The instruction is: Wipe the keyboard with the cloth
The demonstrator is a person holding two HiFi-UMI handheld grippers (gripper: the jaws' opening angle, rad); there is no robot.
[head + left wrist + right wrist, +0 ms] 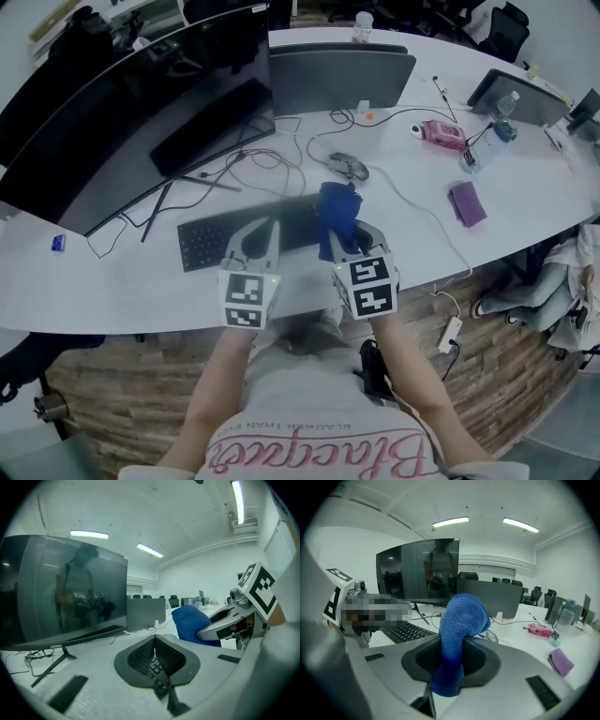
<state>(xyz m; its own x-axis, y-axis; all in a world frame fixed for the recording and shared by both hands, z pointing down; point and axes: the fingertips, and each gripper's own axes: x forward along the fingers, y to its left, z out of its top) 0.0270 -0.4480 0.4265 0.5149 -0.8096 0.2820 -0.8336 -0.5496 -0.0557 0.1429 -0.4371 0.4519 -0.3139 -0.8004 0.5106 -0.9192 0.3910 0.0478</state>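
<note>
A black keyboard [202, 242] lies on the white desk in front of the curved monitor. My right gripper [349, 231] is shut on a blue cloth [337, 214], which stands up out of the jaws over the keyboard's right end. In the right gripper view the cloth [459, 630] fills the gap between the jaws, and the keyboard [405, 632] lies to the left. My left gripper [266, 228] hovers over the keyboard's middle, jaws shut together with nothing held. In the left gripper view, keys [159, 679] show below the shut jaws and the cloth [190, 623] sits to the right.
A large curved monitor [141, 112] and a second screen [342, 80] stand behind the keyboard, with cables [262, 159] between. A mouse [349, 167] lies just beyond the cloth. A pink item [442, 134], a bottle [483, 145] and a purple object [467, 203] sit at the right.
</note>
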